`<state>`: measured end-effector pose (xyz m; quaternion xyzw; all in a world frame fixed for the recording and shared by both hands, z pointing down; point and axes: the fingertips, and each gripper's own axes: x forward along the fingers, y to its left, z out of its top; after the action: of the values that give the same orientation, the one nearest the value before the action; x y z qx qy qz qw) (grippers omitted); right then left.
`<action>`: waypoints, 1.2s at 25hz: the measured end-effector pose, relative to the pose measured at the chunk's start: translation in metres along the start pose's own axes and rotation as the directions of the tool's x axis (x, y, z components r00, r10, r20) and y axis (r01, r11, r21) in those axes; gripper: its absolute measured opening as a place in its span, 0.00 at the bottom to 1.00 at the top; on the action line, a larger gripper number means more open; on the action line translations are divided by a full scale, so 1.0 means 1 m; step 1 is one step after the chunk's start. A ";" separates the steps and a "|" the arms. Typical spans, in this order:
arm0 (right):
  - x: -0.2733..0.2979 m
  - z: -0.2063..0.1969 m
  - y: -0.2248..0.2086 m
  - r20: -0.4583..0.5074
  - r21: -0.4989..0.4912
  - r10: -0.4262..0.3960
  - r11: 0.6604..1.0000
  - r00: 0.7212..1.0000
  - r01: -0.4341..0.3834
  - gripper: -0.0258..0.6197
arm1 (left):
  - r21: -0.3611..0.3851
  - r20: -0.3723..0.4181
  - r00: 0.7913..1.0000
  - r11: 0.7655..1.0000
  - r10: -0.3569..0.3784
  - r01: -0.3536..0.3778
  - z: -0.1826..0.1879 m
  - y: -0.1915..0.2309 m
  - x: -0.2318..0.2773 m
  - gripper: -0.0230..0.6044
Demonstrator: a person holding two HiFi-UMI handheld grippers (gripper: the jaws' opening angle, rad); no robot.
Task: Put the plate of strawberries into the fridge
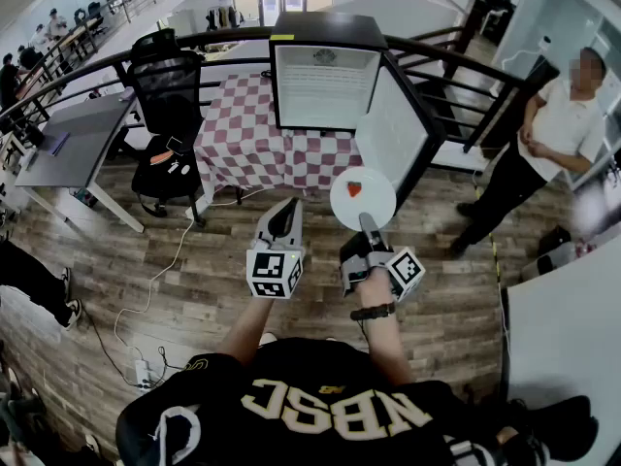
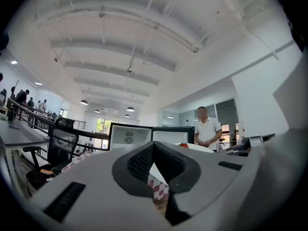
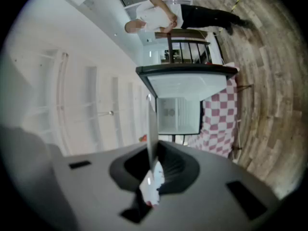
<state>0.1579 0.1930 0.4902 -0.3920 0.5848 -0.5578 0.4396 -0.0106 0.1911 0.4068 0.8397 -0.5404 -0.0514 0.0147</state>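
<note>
Task's approx halfway, I'd say. The fridge [image 1: 325,25] on the checked-cloth table [image 1: 243,139] already has its door [image 1: 396,129] swung wide open to the right, so no opening is left to do. The plate [image 1: 362,199] is up in the air in front of the person, near the door's lower edge but well short of the fridge opening. It isn't inside yet.

The right gripper [image 1: 367,223] has its jaws pinched down tight on the plate's near rim, holding it out roughly level. The right gripper view shows that rim edge-on between the pads. The left gripper [image 1: 284,219] hovers just beside it w/ jaws closed together and nothing in them.

What's left, by my guess: carry the plate fwd, slide it onto a shelf, let go, prob shut the door.

Contents: the plate has only one strawberry [image 1: 355,188] that I can see, sitting near its middle. The fridge interior looks white and bare from here; can't make out shelves or anything stored in it.
</note>
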 end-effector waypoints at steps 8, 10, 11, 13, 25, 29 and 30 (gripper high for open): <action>-0.011 0.015 -0.003 -0.039 -0.022 -0.012 1.000 0.999 0.012 0.09 | -0.002 0.044 0.999 1.000 -0.011 0.012 0.005 -0.033 0.000 0.06; -0.020 0.024 -0.009 -0.041 -0.020 -0.025 1.000 0.999 0.024 0.09 | -0.010 0.045 0.999 1.000 0.001 0.000 0.004 -0.039 0.001 0.06; -0.023 0.028 -0.009 -0.044 -0.021 -0.026 0.999 0.999 0.025 0.09 | -0.014 0.042 0.999 1.000 0.009 -0.009 0.002 -0.042 0.002 0.06; -0.030 0.035 -0.007 -0.053 -0.028 -0.023 0.999 0.998 0.021 0.09 | -0.023 0.035 0.999 1.000 0.022 -0.021 -0.004 -0.049 0.003 0.06; -0.040 0.048 -0.033 -0.160 -0.037 -0.068 0.997 0.985 0.063 0.10 | -0.010 -0.045 0.991 0.992 0.124 -0.124 -0.034 -0.056 -0.014 0.06; -0.023 0.027 -0.039 -0.205 -0.033 -0.073 0.997 0.976 0.068 0.10 | -0.004 -0.042 0.991 0.991 0.131 -0.131 -0.037 -0.042 -0.009 0.06; -0.014 0.025 -0.041 -0.211 -0.035 -0.072 0.997 0.975 0.066 0.09 | -0.001 -0.040 0.991 0.992 0.126 -0.126 -0.039 -0.038 -0.001 0.06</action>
<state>0.1847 0.1959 0.5323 -0.3564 0.6222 -0.6030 0.3496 0.0272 0.2064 0.4430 0.8048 -0.5918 -0.0345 0.0303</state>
